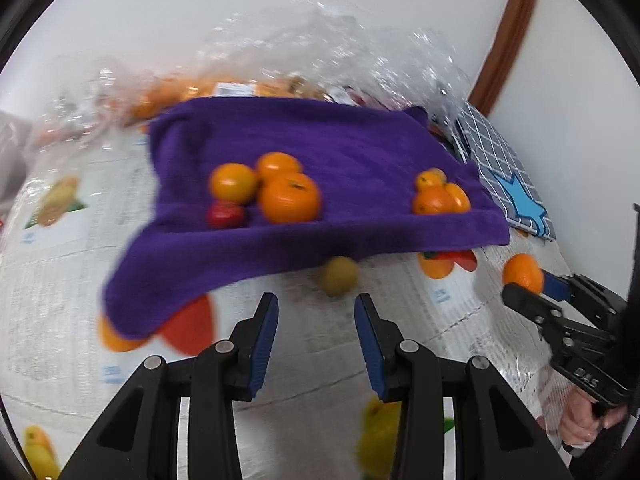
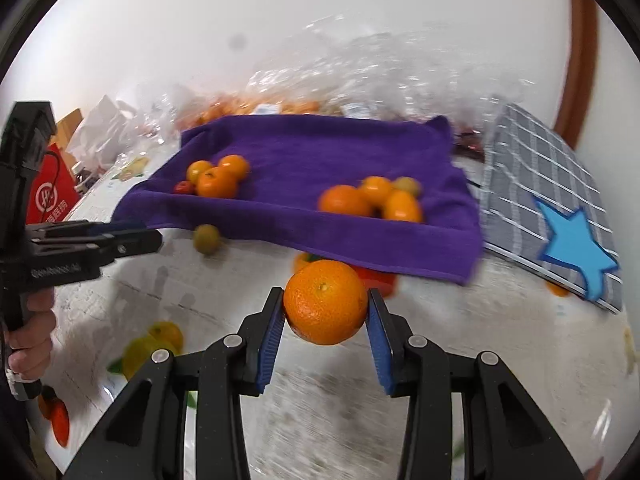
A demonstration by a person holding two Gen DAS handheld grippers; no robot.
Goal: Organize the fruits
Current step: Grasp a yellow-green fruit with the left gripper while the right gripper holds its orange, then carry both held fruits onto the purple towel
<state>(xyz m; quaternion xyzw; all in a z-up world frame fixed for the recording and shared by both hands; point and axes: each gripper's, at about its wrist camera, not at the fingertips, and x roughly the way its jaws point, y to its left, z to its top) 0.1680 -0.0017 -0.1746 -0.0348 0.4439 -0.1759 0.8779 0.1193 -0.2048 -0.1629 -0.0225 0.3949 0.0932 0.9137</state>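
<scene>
The right gripper [image 2: 326,316] has its jaws pressed on both sides of a big orange [image 2: 326,302], and the orange sits out at the very tips. It is lifted above the worktop [image 2: 460,344], close to the near edge of the purple towel [image 2: 320,152]. The left gripper [image 1: 316,336] has wide jaws with nothing in them. It points at a small green fruit [image 1: 340,276] that lies on the worktop, touching the towel's near edge.

On the towel are two piles. The right pile [image 2: 374,198] is oranges and one yellowish fruit. The left pile [image 2: 218,176] is oranges and a little red fruit [image 2: 183,188].

The job now looks like putting the big orange with the right pile. Keep the squeeze soft but firm, because the hold is only at the tips. Go low over the towel edge. Set it down just beside the pile, not on top, so nothing rolls off. Let go only when it rests on the cloth.
</scene>
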